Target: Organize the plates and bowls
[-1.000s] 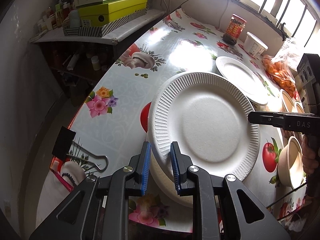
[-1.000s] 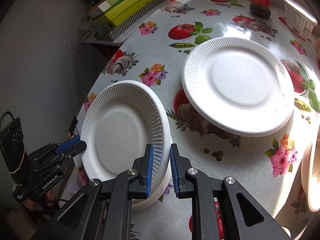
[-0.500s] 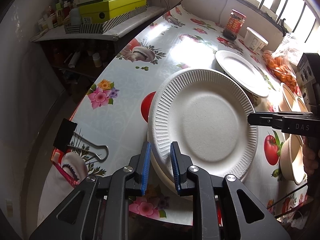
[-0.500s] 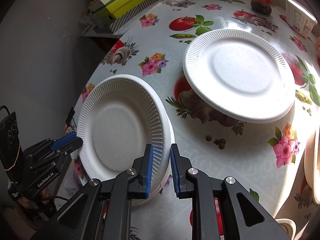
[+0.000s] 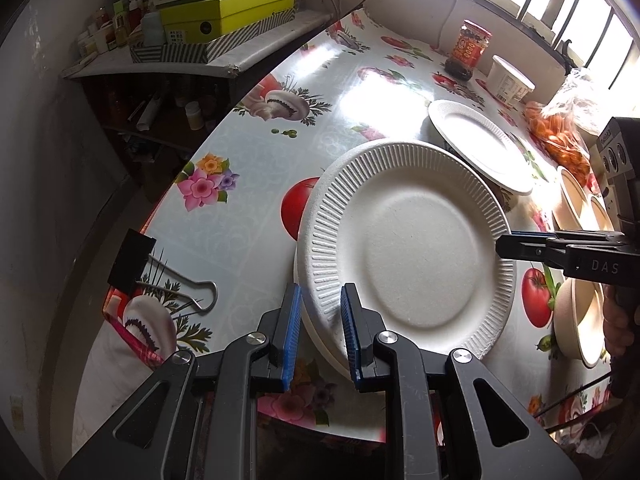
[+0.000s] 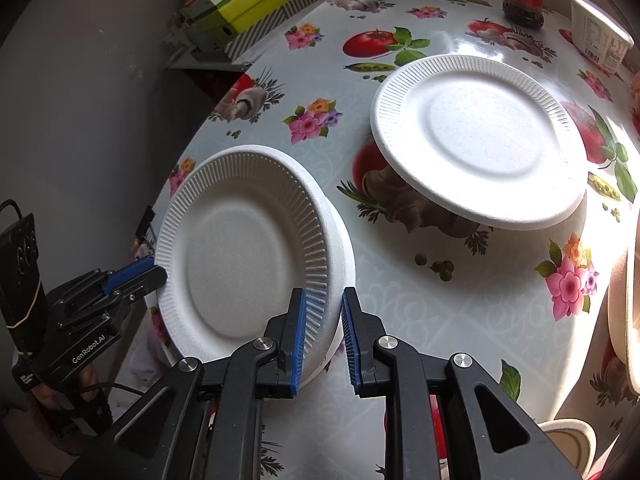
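A white ribbed paper plate (image 5: 412, 240) (image 6: 244, 252) sits on top of another plate near the table's near-left edge. My left gripper (image 5: 318, 336) straddles its near rim with a gap at each pad. My right gripper (image 6: 323, 332) straddles the opposite rim, also slightly parted; it shows from the side in the left wrist view (image 5: 520, 246). My left gripper shows at lower left in the right wrist view (image 6: 154, 274). A second white plate (image 5: 478, 144) (image 6: 476, 140) rests raised further back. Beige paper bowls (image 5: 580, 320) lie to the right.
The flowered tablecloth (image 5: 248, 208) covers the table. A binder clip (image 5: 132, 264) grips its left edge. A sauce jar (image 5: 468, 50), a white tub (image 5: 510, 84) and a bag of oranges (image 5: 560, 140) stand at the back. A shelf with green boxes (image 5: 224, 12) is on the left.
Both grippers have opened slightly around the plate's rim. The top plate has settled lower onto the plate beneath it.
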Action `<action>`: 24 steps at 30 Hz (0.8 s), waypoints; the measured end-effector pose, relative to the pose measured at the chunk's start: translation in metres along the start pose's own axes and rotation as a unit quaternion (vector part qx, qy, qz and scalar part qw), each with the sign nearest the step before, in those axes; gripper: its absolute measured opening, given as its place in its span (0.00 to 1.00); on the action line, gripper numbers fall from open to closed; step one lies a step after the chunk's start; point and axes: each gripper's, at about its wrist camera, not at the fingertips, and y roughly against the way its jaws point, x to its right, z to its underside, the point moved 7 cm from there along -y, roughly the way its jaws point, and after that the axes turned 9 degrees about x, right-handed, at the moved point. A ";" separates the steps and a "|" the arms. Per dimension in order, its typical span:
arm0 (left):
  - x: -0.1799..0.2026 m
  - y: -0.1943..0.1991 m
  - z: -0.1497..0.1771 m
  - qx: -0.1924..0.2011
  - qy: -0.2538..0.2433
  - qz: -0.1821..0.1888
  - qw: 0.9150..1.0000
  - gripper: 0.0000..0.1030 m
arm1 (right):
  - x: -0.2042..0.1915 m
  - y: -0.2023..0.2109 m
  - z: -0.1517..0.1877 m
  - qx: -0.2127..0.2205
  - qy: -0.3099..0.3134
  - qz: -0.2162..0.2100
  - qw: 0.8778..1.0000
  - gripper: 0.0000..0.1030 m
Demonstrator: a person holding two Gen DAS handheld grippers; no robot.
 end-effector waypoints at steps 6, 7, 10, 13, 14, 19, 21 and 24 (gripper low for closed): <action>0.001 -0.003 0.003 -0.006 -0.001 -0.005 1.000 0.21 | -0.001 -0.004 0.003 -0.003 0.011 0.009 1.000 0.19; 0.001 -0.004 0.003 -0.006 -0.003 -0.007 1.000 0.21 | -0.002 -0.005 0.003 -0.003 0.014 0.011 1.000 0.19; 0.001 -0.005 0.003 -0.010 -0.005 -0.011 1.000 0.21 | -0.003 -0.006 0.003 -0.003 0.020 0.015 1.000 0.19; 0.000 -0.007 0.004 -0.014 -0.006 -0.012 1.000 0.21 | -0.002 -0.006 0.003 -0.003 0.021 0.016 1.000 0.19; 0.000 -0.008 0.004 -0.015 -0.006 -0.011 1.000 0.21 | -0.002 -0.007 0.003 -0.003 0.021 0.017 1.000 0.19; 0.001 -0.007 0.003 -0.013 -0.007 -0.010 1.000 0.21 | -0.001 -0.008 0.004 -0.004 0.024 0.024 0.999 0.20; 0.002 -0.007 0.003 -0.012 -0.007 -0.008 1.000 0.21 | -0.001 -0.009 0.004 -0.005 0.025 0.028 0.999 0.26; 0.002 -0.005 0.002 -0.009 -0.009 -0.008 1.000 0.21 | -0.002 -0.010 0.005 -0.005 0.030 0.032 0.999 0.32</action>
